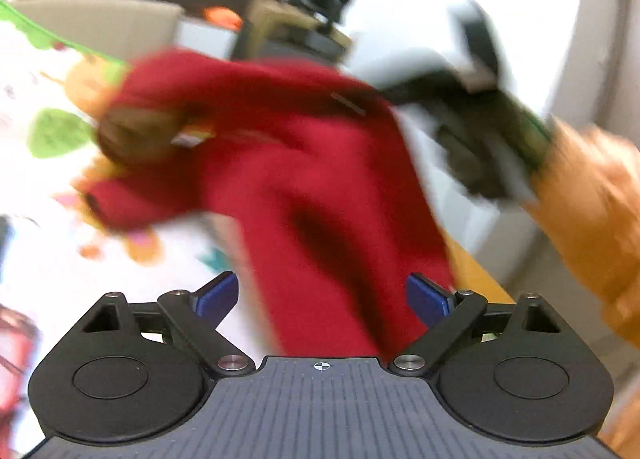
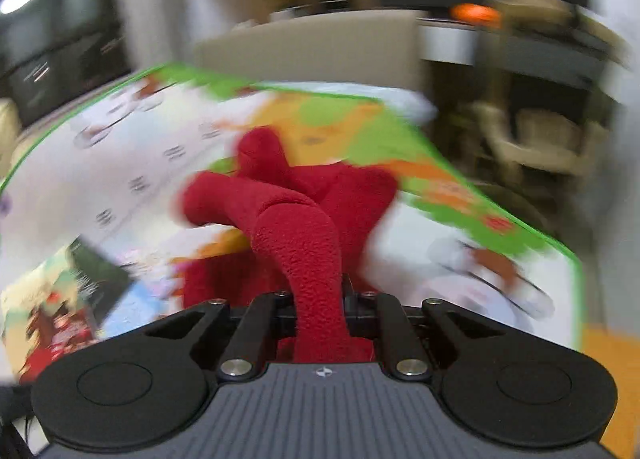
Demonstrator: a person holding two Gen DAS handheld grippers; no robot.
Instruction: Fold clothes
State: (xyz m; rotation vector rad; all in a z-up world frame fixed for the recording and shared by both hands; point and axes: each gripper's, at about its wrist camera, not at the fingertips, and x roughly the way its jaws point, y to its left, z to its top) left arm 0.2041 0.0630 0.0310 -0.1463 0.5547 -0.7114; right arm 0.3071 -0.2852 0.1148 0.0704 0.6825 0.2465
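Left gripper: the left gripper point(image 1: 322, 295) has its two blue fingers point(image 1: 218, 295) spread wide apart. Red cloth fills the gap between them, but neither finger squeezes it.

Right gripper: the right gripper point(image 2: 320, 291) is pressed together on a fold of the red fleece garment point(image 2: 296, 211). The cloth comes up out of the closed jaws like a thick red stalk.

Red fleece garment, from the left tool: the garment point(image 1: 288, 163) hangs up in the air in front of the tool and runs down between the fingers. Its far end rises toward the other tool at the upper right. A small light tag shows inside the neck opening, ahead and to the left.

Red fleece garment, from the right tool: past the jaws it bunches into soft lumps straight ahead. The bunch seems to sit on the mat, though the picture is too blurry to be sure.

Play mat: a white play mat point(image 2: 120, 163) with a green edge and bright cartoon pictures lies under and around the cloth, ahead of both tools.

Person: an orange sleeve point(image 1: 592, 195) shows far to the right of the left tool, behind the other dark tool.

Room: a beige couch back point(image 2: 312, 47) stands beyond the mat, straight ahead of the right tool.
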